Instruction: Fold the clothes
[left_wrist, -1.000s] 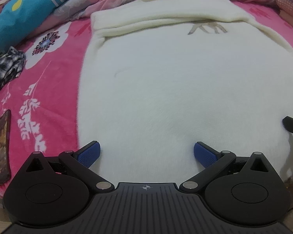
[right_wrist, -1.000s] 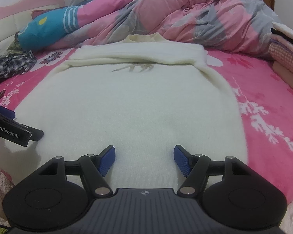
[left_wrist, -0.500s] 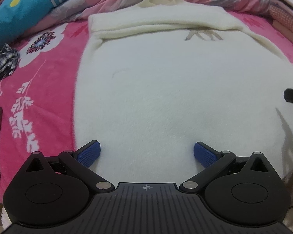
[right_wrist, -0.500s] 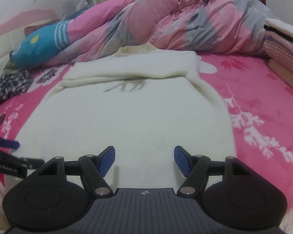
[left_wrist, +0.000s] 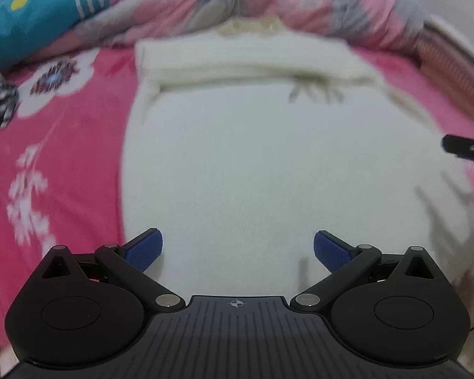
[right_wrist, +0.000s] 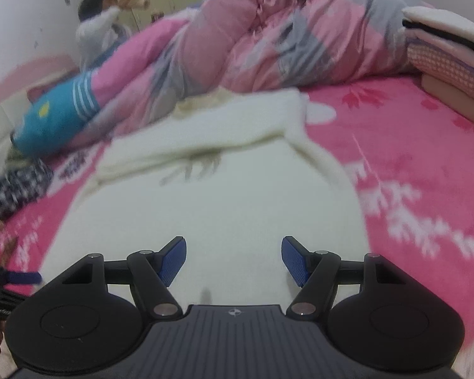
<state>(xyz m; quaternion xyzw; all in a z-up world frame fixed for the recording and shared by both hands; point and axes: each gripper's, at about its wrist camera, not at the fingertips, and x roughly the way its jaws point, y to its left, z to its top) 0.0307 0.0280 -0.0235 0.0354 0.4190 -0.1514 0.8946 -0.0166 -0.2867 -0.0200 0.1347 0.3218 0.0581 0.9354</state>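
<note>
The cream sweater (left_wrist: 252, 164) lies flat on the pink bed cover (right_wrist: 420, 170), straight ahead of both sets of jaws, with its sleeves already laid across the chest at the far end and its near hem just below the pads. The left gripper (left_wrist: 238, 249) has its jaws wide apart and holds nothing; only bare knit shows between the blue pads. The right gripper (right_wrist: 233, 260) is also open, a little less wide, and also empty — the fabric is under it, not pinched.

In my judgement the next step is to take the near hem with both hands and carry it toward the collar. Some things can go wrong here. If one side takes only the top layer of the knit, the back layer stays on the bed and the fold comes out crooked. If the two sides grip at unequal places, the hem is pulled at an angle and the folded sleeves slide out of place. The bed cover is soft and plush, so jaws pushed too deep can catch it together with the sweater.

The crumpled quilt (right_wrist: 268, 41) lies touching the collar — a fold carried too far would run into it. Both views are blurred, so the exact edge of the hem is hard to judge.
</note>
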